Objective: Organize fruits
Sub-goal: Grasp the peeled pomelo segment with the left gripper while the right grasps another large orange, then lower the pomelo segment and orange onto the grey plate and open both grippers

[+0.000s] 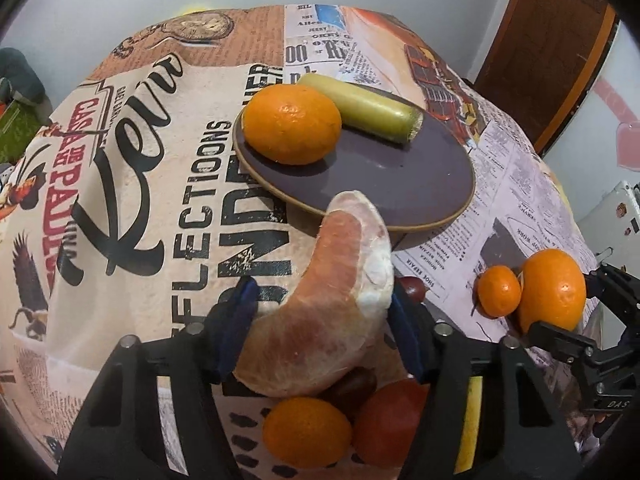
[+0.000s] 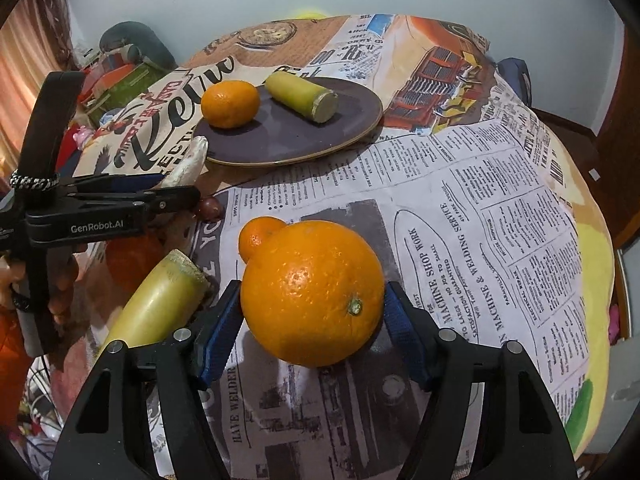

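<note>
A pale pink pomelo segment (image 1: 332, 300) stands between the blue pads of my left gripper (image 1: 320, 308), which is shut on it just short of the dark purple plate (image 1: 400, 184). On the plate lie a mandarin (image 1: 292, 124) and a yellow-green cane piece (image 1: 376, 110). My right gripper (image 2: 310, 324) is shut on a large orange (image 2: 312, 292), both pads against its sides, low over the newspaper-print cloth. A small tangerine (image 2: 258, 236) touches the orange's far side. In the right wrist view the left gripper (image 2: 176, 186) shows at the left with the segment (image 2: 188, 164).
A second cane piece (image 2: 160, 300) lies left of the right gripper. Under the left gripper sit a small orange (image 1: 306, 432), a red fruit (image 1: 390, 420) and a dark grape-like fruit (image 1: 352, 384). Another dark red fruit (image 2: 210, 208) lies near the plate. The table's edge curves down at the right.
</note>
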Available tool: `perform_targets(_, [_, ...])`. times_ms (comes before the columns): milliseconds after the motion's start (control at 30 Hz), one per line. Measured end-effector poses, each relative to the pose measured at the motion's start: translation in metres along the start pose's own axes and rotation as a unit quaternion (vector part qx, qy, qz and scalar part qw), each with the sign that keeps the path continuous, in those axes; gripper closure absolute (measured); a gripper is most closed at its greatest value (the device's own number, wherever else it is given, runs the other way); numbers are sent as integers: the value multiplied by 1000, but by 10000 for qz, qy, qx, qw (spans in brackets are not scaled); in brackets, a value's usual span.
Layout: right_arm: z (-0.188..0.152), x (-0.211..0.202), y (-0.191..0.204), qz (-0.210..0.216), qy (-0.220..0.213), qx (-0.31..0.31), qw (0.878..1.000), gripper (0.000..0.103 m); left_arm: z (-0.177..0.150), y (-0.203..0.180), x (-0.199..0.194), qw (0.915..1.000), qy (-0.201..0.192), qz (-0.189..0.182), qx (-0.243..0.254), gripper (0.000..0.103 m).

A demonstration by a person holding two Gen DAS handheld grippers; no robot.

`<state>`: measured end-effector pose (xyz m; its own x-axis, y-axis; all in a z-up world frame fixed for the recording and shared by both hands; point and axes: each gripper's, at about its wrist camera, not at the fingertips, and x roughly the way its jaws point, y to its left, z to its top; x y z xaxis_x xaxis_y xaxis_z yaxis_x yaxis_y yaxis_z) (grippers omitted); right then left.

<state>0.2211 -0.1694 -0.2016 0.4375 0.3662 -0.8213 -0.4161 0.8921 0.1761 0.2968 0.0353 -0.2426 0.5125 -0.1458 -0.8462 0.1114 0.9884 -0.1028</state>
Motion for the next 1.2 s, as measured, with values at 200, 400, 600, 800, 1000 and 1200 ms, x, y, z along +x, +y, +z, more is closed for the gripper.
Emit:
perform_targets(200, [2,0,-2,64,-20,95,9999,38,2,-6,-6,9998,-84,122,148,59])
perform_targets(400, [1,-5,-2,33,-58,121,9999,38,3,0,-24,9996,-278,82,-1,66])
perform_targets(600, [7,-17,-4,14,-250,166,9995,38,5,6,-50,9984,-560,77,-88,81])
perform_targets(800, [17,-29,-2,-53,-461,111,9989,38,7,9,-75,9965,-815,42,-187,81])
perform_targets(1000, [30,-39,-2,-91,-651,80,9978,38,15,2,-96,9938,-1104,-43,-141,81])
perform_targets(1200, [48,-44,-2,-124,-845,32,9963,38,26,-6,-104,9915,-1280,-168,-131,81])
